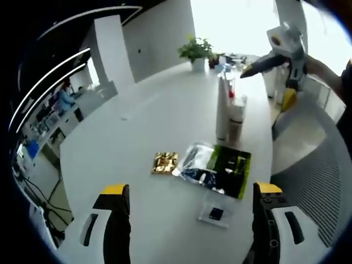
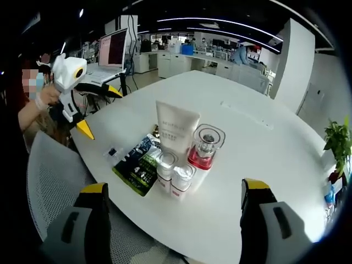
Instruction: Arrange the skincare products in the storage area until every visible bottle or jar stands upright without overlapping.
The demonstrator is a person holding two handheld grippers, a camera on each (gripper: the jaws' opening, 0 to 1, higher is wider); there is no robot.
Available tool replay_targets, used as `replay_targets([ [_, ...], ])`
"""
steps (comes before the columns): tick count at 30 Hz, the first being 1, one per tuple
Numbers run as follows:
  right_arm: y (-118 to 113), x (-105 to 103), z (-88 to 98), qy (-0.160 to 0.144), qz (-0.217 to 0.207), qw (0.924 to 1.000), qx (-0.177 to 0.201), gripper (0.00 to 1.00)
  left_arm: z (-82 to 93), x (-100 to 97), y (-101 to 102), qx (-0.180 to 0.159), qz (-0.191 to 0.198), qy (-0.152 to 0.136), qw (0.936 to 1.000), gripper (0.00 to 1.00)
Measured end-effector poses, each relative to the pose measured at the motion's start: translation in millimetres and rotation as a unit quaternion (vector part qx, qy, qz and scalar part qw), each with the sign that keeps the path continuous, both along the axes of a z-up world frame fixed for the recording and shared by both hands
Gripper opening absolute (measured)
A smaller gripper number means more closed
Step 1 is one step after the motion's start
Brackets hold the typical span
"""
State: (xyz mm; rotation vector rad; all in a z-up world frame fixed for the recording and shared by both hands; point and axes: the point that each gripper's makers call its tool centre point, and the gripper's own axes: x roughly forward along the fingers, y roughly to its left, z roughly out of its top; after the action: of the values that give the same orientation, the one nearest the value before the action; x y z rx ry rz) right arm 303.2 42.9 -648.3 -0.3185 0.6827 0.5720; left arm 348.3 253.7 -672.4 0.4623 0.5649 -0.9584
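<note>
Both claws are raised above the round white surface (image 2: 258, 148) with jaws spread wide and nothing between them. The left claw (image 1: 190, 212) hovers over the near edge; the right claw (image 2: 171, 206) faces the product cluster from the opposite side.

The cluster stands upright in the right gripper view: a tall white squeeze tube standing on its cap (image 2: 176, 131) at the centre, a clear glass bottle with red base and round cap (image 2: 204, 147) touching it at 3 o'clock, and two small white capped bottles (image 2: 174, 177) just in front at 6 o'clock. They are packed tightly, probably to keep them as one group; none appears to lie on another.

Flat on the surface at 8 o'clock from the cluster lies a black-and-green foil sachet pack (image 2: 140, 164), with a small clear square packet with a dark centre (image 2: 113, 152) beyond it. The left gripper view adds a small gold square packet (image 1: 165, 162) beside the sachet pack.

Judgement: the bottles already satisfy the upright condition; the flat packets remain loose. The wide jaws suit an approach, though which item is intended cannot be told.
</note>
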Motion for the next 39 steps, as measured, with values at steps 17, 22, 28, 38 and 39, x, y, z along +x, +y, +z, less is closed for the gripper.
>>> replay_targets([
  [17, 2, -5, 5.9, -0.002, -0.003, 0.9999, -0.011, 1.0, 2.5, 9.5, 7, -0.004, 0.002, -0.008, 1.0, 0.97],
  [22, 3, -4, 4.4, 0.002, -0.004, 0.9999, -0.013, 1.0, 0.8, 10.7, 7, -0.004, -0.006, -0.005, 1.0, 0.97],
  [28, 6, -2, 2.5, 0.006, -0.001, 0.9999, -0.011, 1.0, 0.4, 19.5, 4, -0.01, -0.009, 0.005, 0.9999, 0.97],
  [38, 1, 5, 3.4, 0.002, 0.0, 1.0, -0.008, 1.0, -4.4, 27.3, -8, -0.001, -0.019, 0.006, 0.9998, 0.97],
  [39, 0, 5, 3.6, 0.001, 0.0, 1.0, -0.009, 1.0, -5.4, 30.0, -9, -0.002, -0.02, 0.006, 0.9998, 0.97],
])
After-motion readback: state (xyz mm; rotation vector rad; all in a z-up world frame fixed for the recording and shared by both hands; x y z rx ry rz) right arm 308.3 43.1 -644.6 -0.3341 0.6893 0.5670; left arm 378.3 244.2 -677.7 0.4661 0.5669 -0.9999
